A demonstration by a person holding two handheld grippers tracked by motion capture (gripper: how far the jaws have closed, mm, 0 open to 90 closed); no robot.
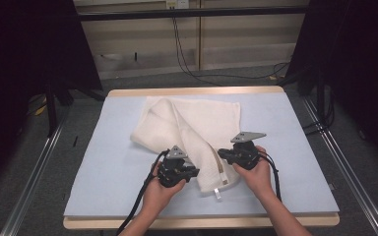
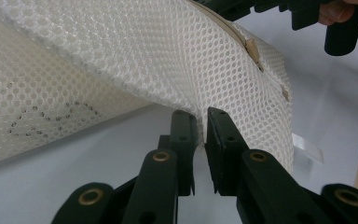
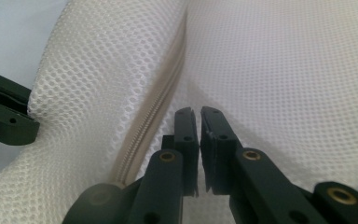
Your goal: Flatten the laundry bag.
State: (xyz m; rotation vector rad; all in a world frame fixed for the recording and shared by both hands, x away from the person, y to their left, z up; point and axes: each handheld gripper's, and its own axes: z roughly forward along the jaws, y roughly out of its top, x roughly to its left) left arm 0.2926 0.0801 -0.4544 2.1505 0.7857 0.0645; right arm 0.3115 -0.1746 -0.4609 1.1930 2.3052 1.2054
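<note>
A white mesh bag [image 1: 197, 123] with a beige zipper [image 1: 221, 167] lies folded on the pale blue table top [image 1: 113, 162]. Its near end reaches toward the front edge, and both hands meet there. My left gripper [image 1: 195, 172] comes at that end from the left. In the left gripper view, my left gripper [image 2: 202, 116] is shut on a pinch of the mesh [image 2: 135, 51], which lifts off the table. My right gripper [image 1: 222, 155] grips from the right beside the zipper. In the right gripper view, my right gripper [image 3: 199, 112] is shut on a fold of mesh next to the zipper [image 3: 161, 102].
A small white tag [image 1: 217, 193] hangs from the bag's near corner. The table's wooden front edge [image 1: 202, 222] lies just behind the hands. Dark curtains stand at both sides, and cables [image 1: 187, 59] trail over the floor beyond the table.
</note>
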